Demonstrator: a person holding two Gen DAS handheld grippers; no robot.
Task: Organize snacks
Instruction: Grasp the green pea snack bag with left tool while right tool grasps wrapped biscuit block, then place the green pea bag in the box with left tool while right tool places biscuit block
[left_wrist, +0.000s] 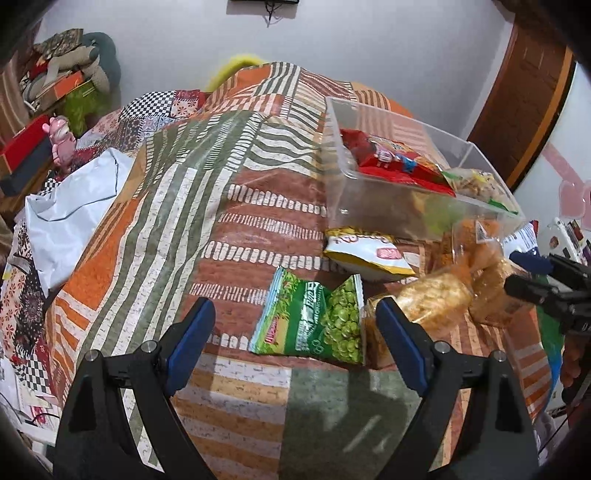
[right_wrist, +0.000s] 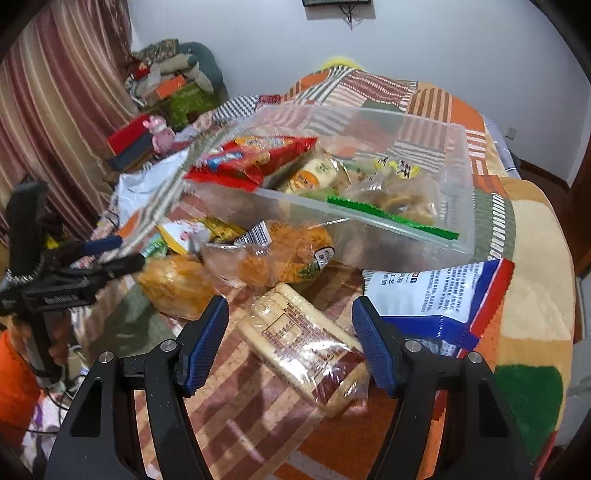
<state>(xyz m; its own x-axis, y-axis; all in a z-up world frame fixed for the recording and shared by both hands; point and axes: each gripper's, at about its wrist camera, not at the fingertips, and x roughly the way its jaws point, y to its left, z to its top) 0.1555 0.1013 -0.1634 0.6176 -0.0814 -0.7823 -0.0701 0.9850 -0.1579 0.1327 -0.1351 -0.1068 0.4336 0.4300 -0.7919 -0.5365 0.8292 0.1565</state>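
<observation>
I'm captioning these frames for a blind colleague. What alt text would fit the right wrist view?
An open hand-held gripper hovers over a clear-wrapped biscuit pack on a patchwork cloth. Behind it, loose snack bags lie before a clear plastic bin partly filled with snacks; a blue and white bag lies right.

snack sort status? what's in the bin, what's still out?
Done: the clear bin holds a red snack bag and a few other packs. In hand: nothing; left gripper is open near the green pea bag, right gripper is open around the wrapped biscuit pack. Left: those two, the yellow-white bag, the orange snack packs and the blue-white bag.
</observation>
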